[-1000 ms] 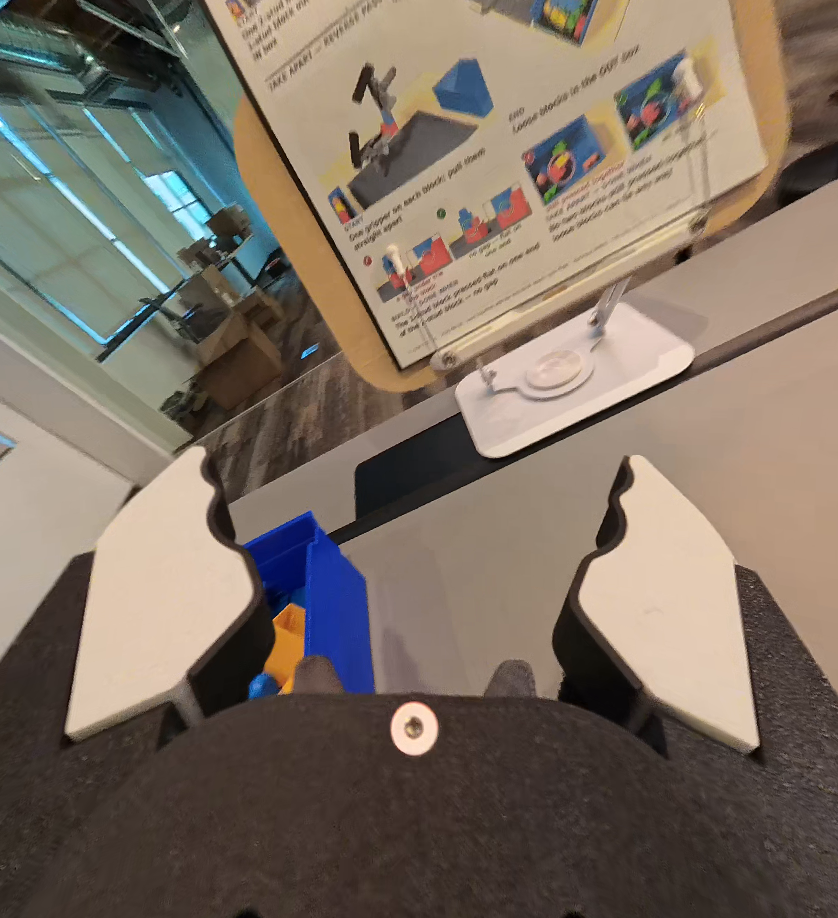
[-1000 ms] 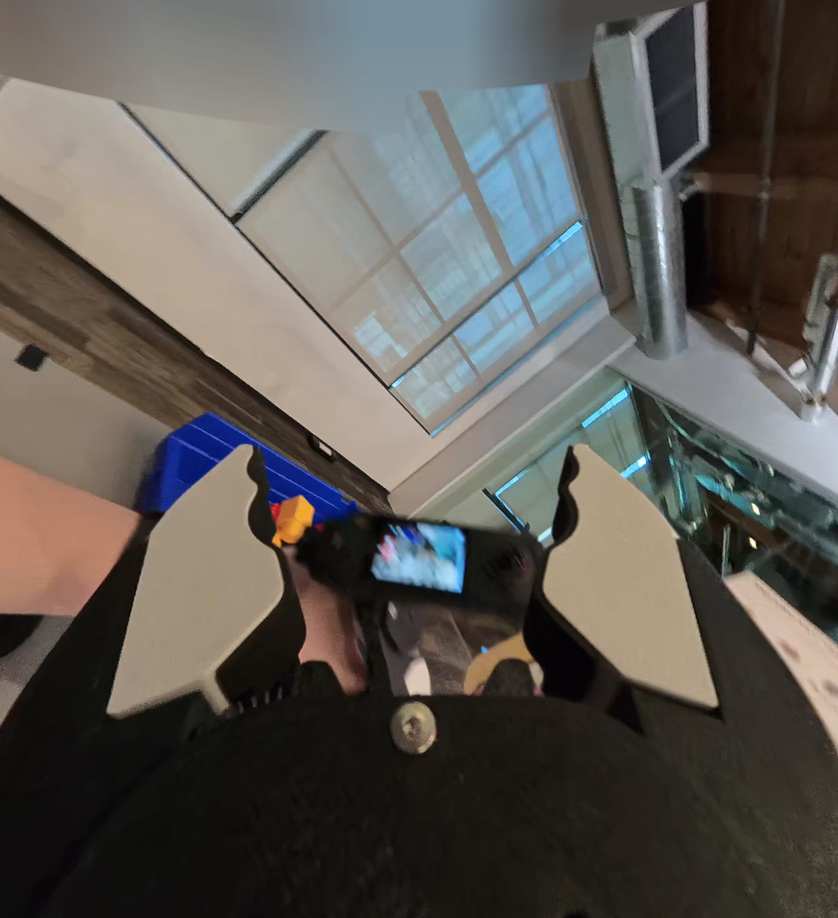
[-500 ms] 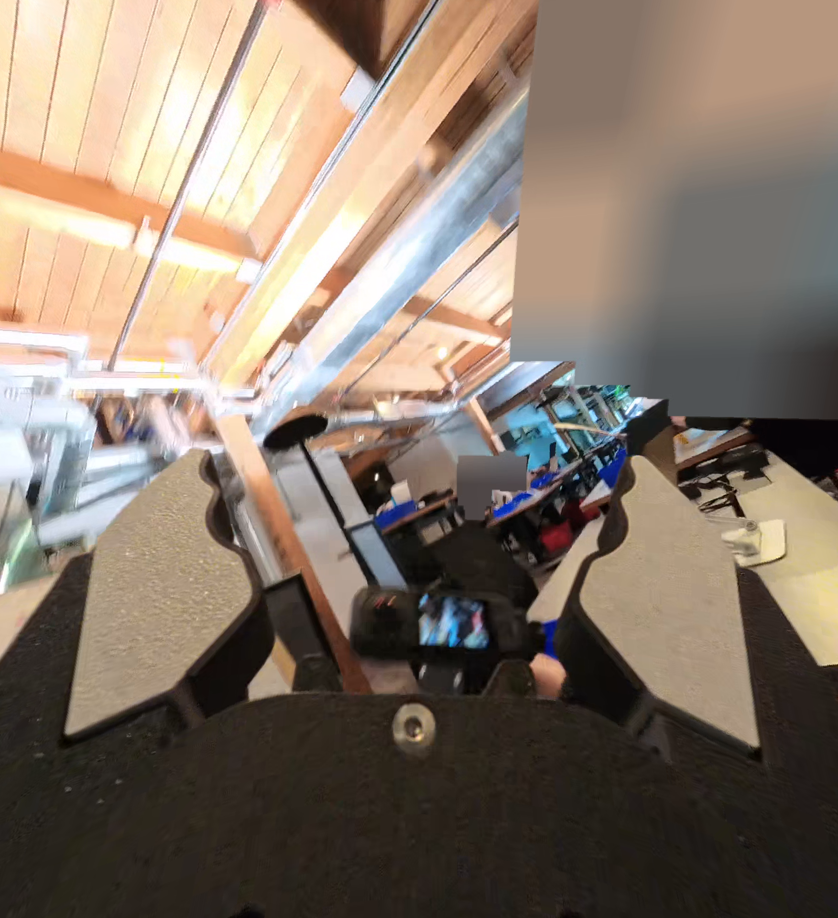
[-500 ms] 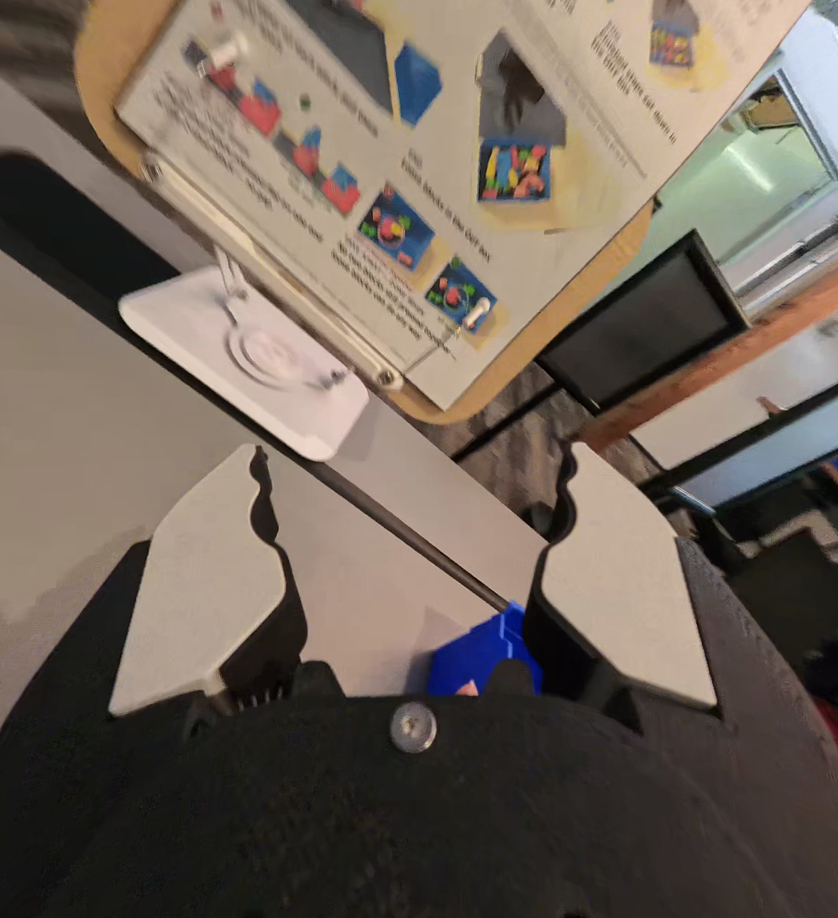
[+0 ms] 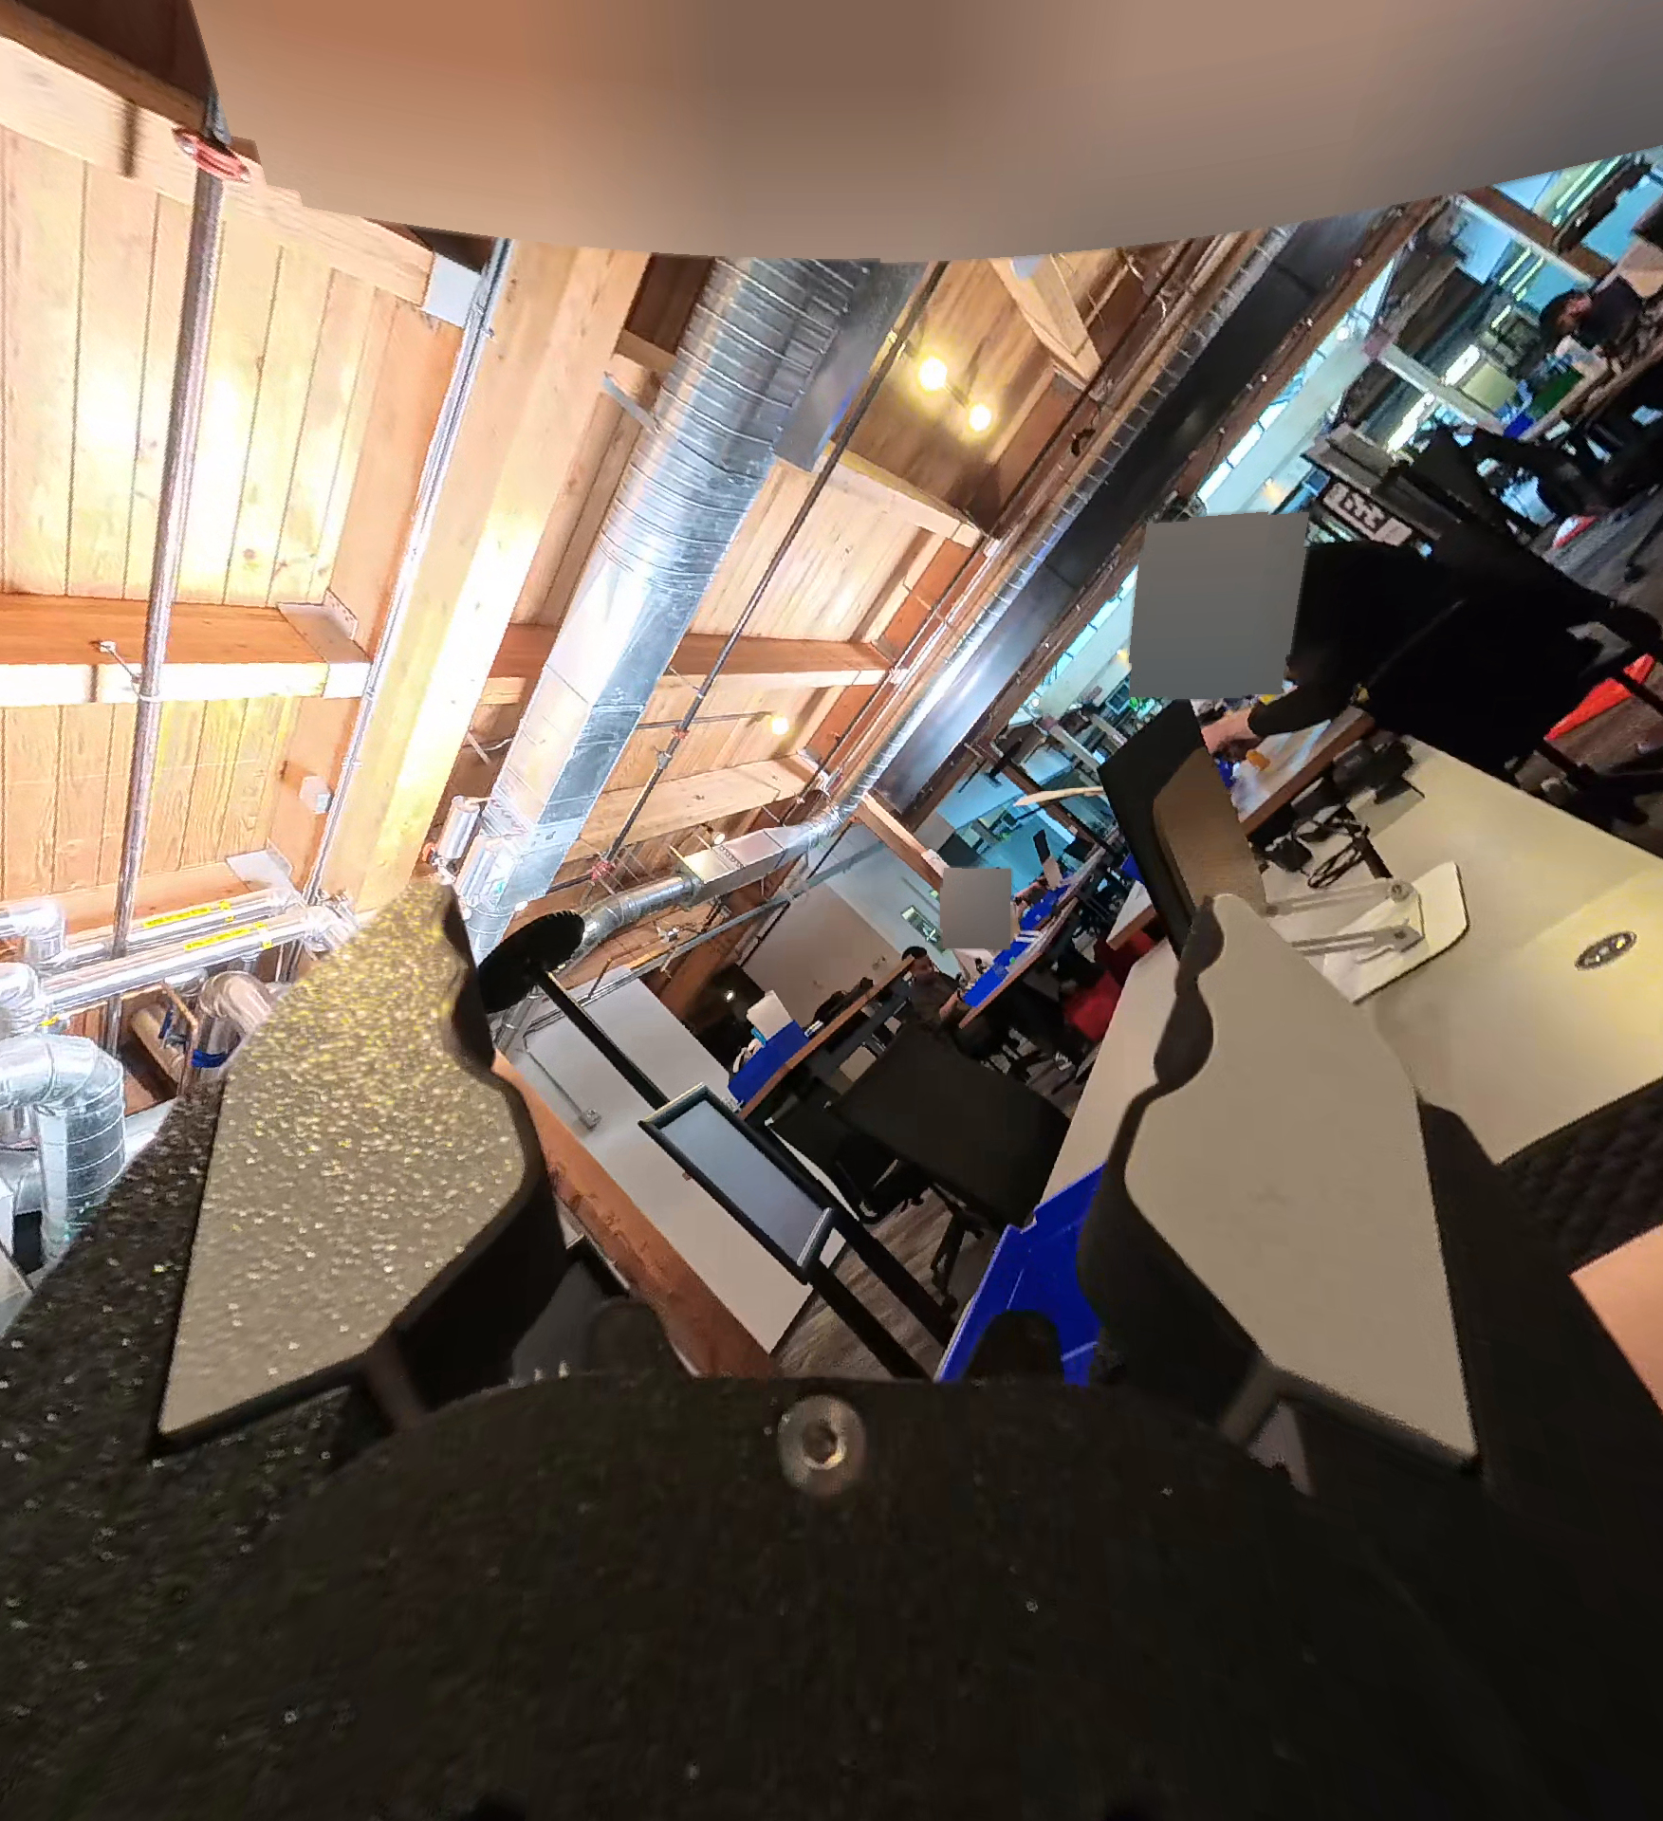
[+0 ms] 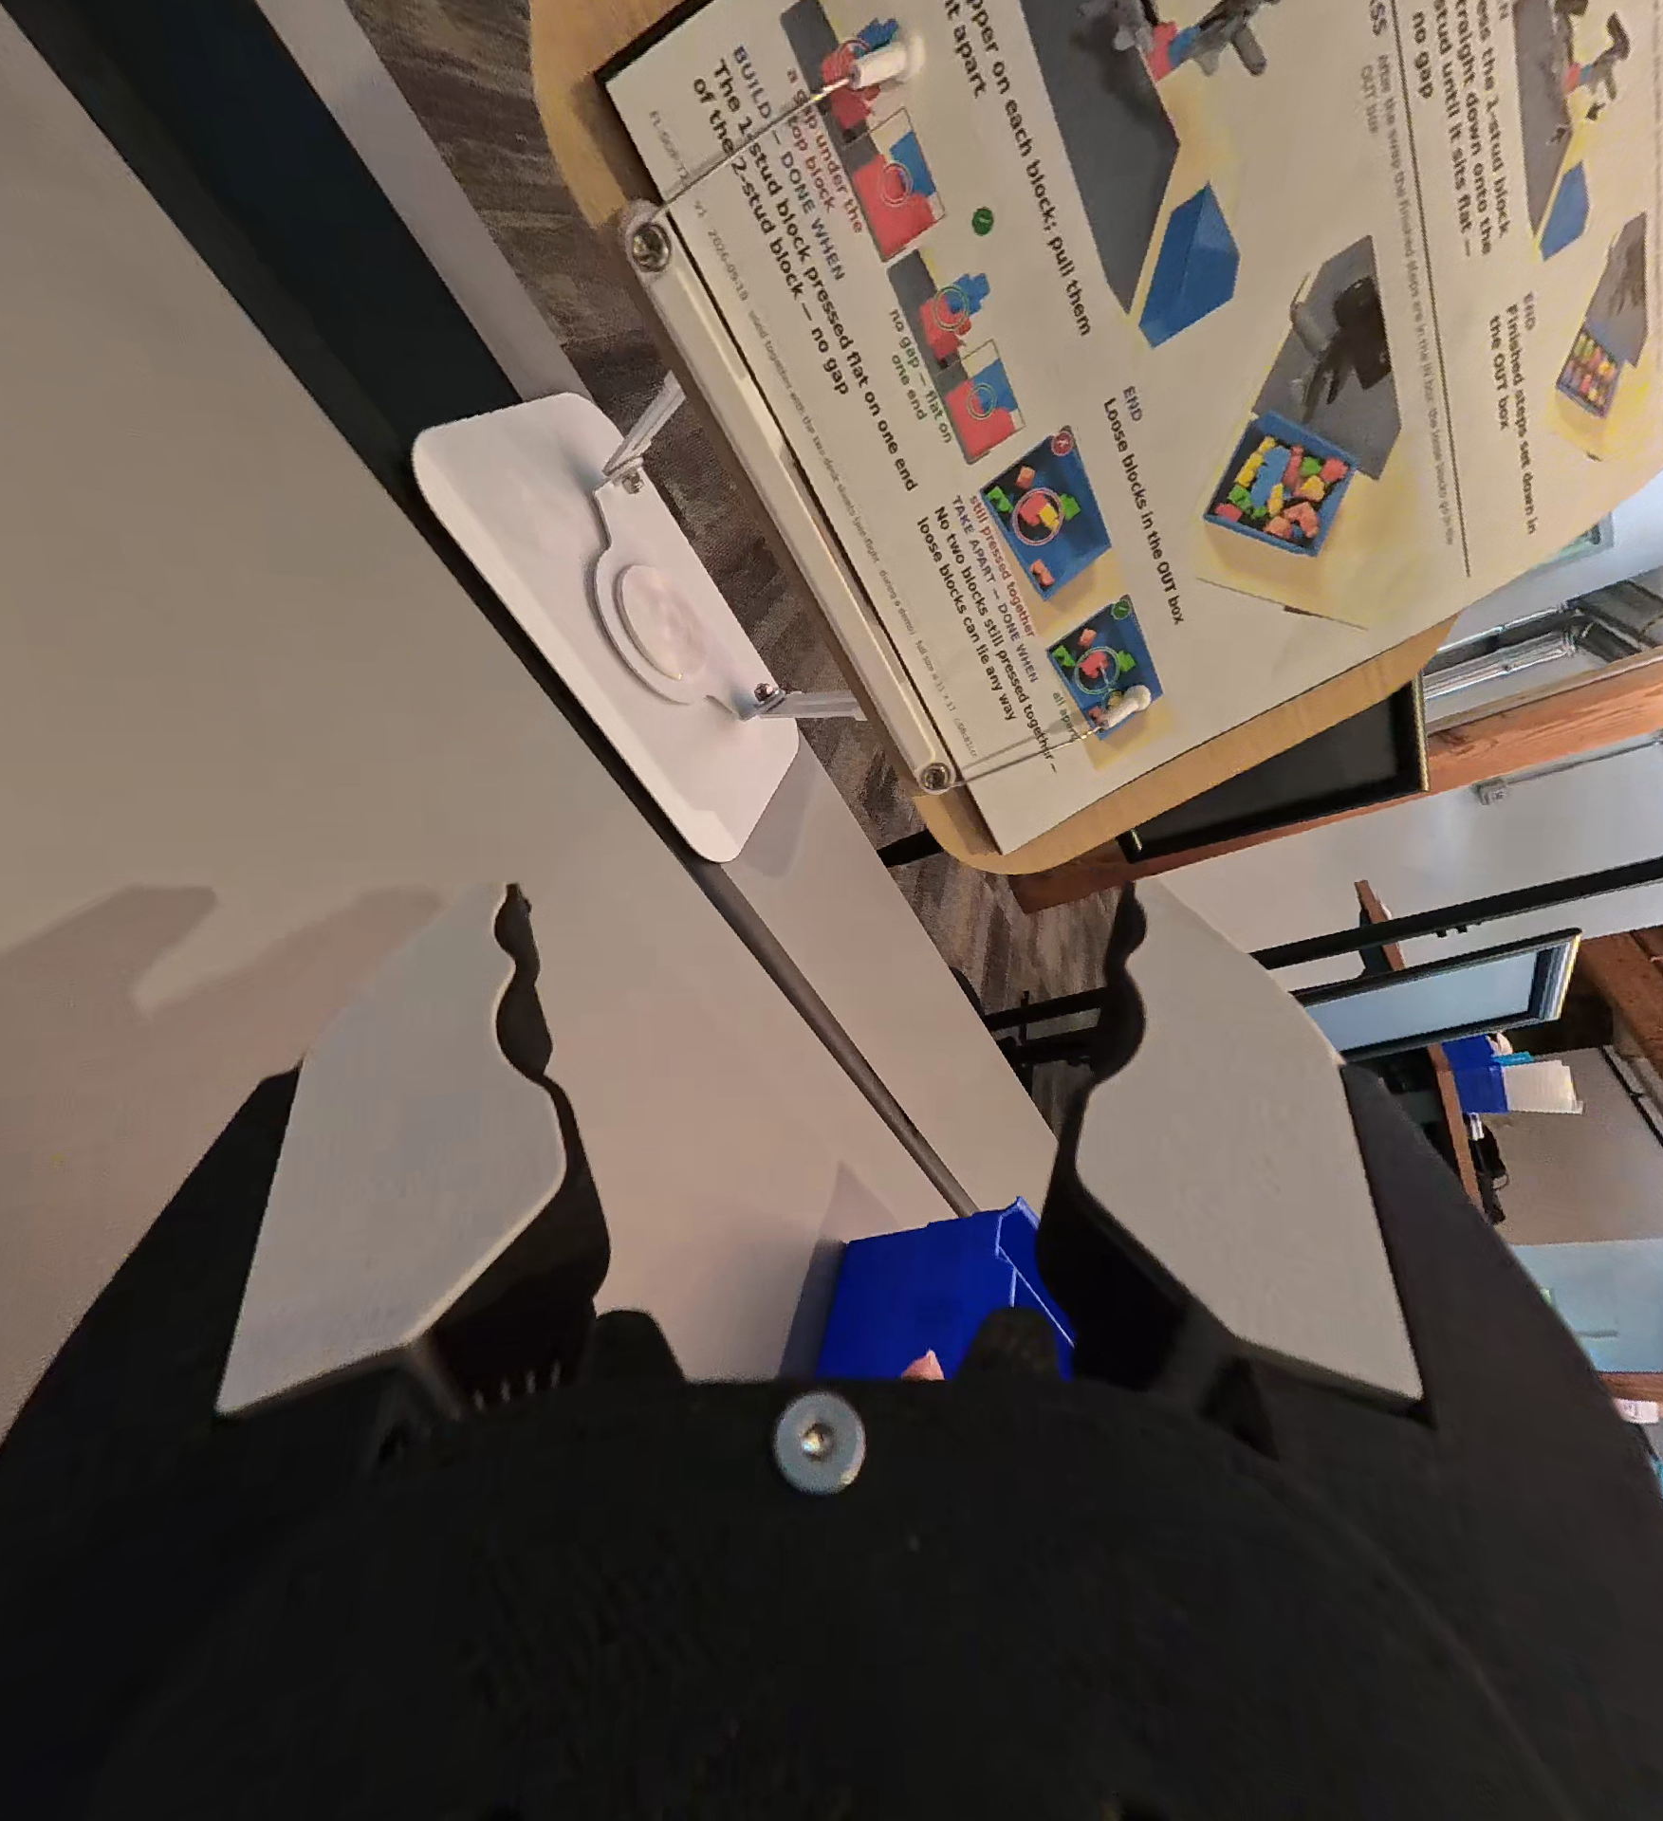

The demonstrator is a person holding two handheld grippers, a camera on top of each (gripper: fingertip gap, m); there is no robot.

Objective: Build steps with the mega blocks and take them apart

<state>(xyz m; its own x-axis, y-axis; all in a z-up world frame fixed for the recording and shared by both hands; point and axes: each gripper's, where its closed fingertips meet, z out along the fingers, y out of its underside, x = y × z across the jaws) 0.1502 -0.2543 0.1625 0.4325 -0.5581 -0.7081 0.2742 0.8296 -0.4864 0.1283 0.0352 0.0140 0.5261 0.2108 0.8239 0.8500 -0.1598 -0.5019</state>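
While both cameras are tipped away from the work, little of the task is shown. The left gripper (image 5: 822, 995) is held wide open and empty, aimed up at a timber ceiling and a ribbed metal duct (image 5: 630, 631). The right gripper (image 6: 822, 995) is likewise spread wide with nothing between its flat, pale, scalloped fingers (image 6: 413, 1163), pointed across the smooth grey table (image 6: 167, 591) at an instruction sheet (image 6: 1152, 345) propped on a white stand (image 6: 551, 591). Just below it, the glossy blue plastic bin (image 6: 926, 1291) is glimpsed, a sliver of pinkish block, probably, inside. No grasp is judged begun yet.
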